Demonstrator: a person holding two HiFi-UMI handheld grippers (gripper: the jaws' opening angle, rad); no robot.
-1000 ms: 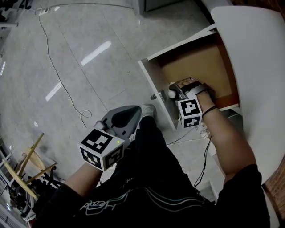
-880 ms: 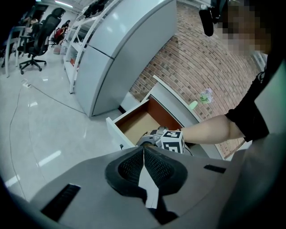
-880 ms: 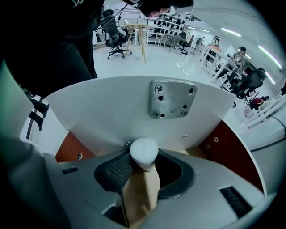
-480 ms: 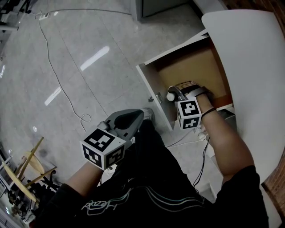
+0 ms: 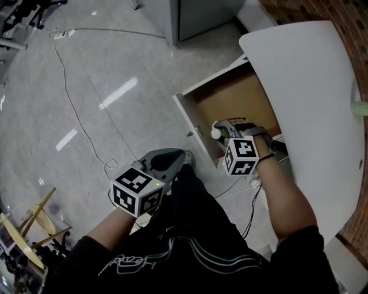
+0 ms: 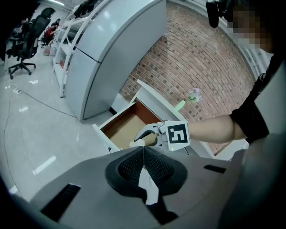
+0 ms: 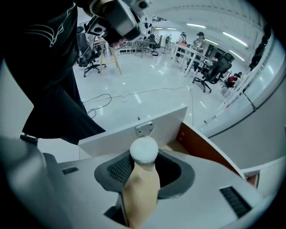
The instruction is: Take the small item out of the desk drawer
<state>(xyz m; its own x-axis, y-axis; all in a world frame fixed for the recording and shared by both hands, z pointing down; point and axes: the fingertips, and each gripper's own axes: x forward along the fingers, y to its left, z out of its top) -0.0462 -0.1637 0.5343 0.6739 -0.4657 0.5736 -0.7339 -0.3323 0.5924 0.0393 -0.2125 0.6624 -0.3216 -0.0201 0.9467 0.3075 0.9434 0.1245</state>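
Note:
The small item (image 7: 142,181) is a beige bottle-like piece with a round white cap (image 7: 144,150). My right gripper (image 7: 143,166) is shut on its body, with the cap sticking out past the pads. In the head view the right gripper (image 5: 222,130) holds the item (image 5: 216,133) over the near end of the open desk drawer (image 5: 230,100), just inside its white front panel (image 7: 134,129). The drawer's brown bottom shows bare. My left gripper (image 5: 171,156) hangs shut and holding nothing over the floor by my leg, apart from the drawer; its pads (image 6: 154,163) touch each other.
The white desk top (image 5: 305,103) overhangs the drawer on the right. A grey cabinet (image 5: 195,17) stands behind it, and a brick wall (image 6: 196,58) lies beyond. A cable (image 5: 75,97) trails over the tiled floor. Wires (image 5: 253,189) hang below the desk. Wooden sticks (image 5: 34,218) lie at lower left.
The head view has swung, so the drawer and desk sit lower and further left in the picture. My right gripper keeps its hold on the item near the drawer's front. The left gripper has barely moved.

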